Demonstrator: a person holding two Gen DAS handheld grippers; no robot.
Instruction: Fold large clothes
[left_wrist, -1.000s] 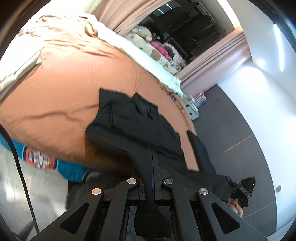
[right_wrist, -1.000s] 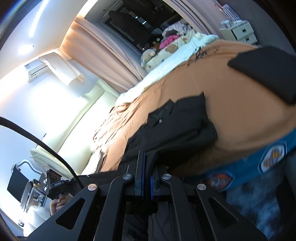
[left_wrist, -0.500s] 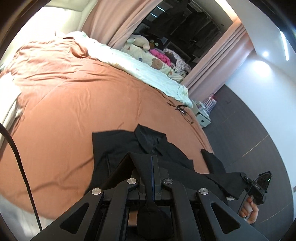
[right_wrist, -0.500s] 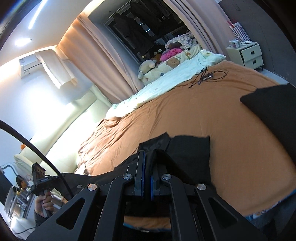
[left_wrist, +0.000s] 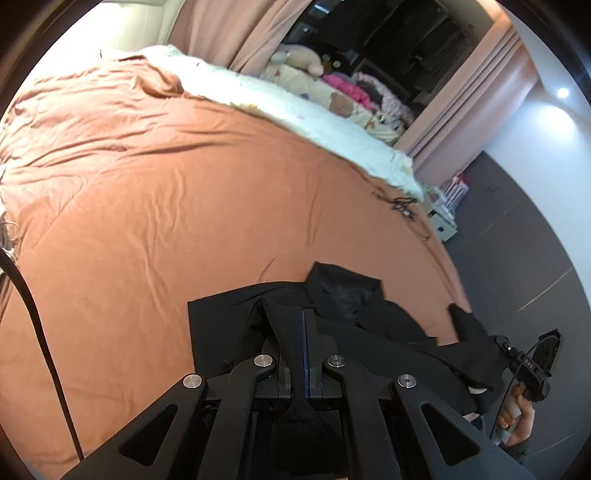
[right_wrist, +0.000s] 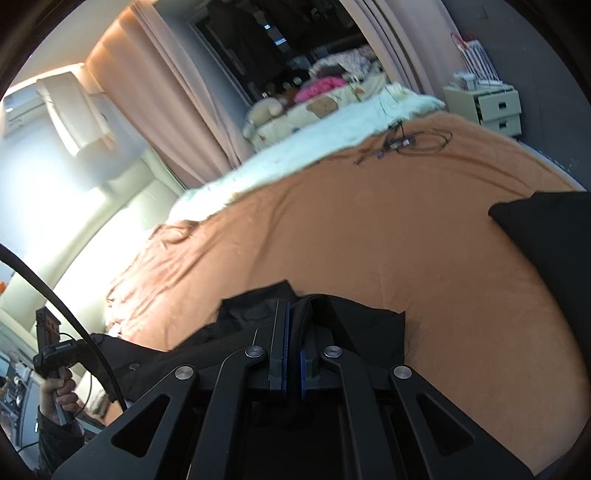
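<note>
Fingers of the left gripper and right gripper clamp the black fabric garment at the near edge of the rust-orange bedspread; folding appears barely begun, most fabric unsmoothed.

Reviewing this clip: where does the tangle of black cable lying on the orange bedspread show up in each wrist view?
Left wrist: the black cable lies right of centre, just below the pale blanket's corner.
Right wrist: the black cable lies upper right, beside the bedside drawers.
Shared landmark: the pink bundle behind the bed.
</note>
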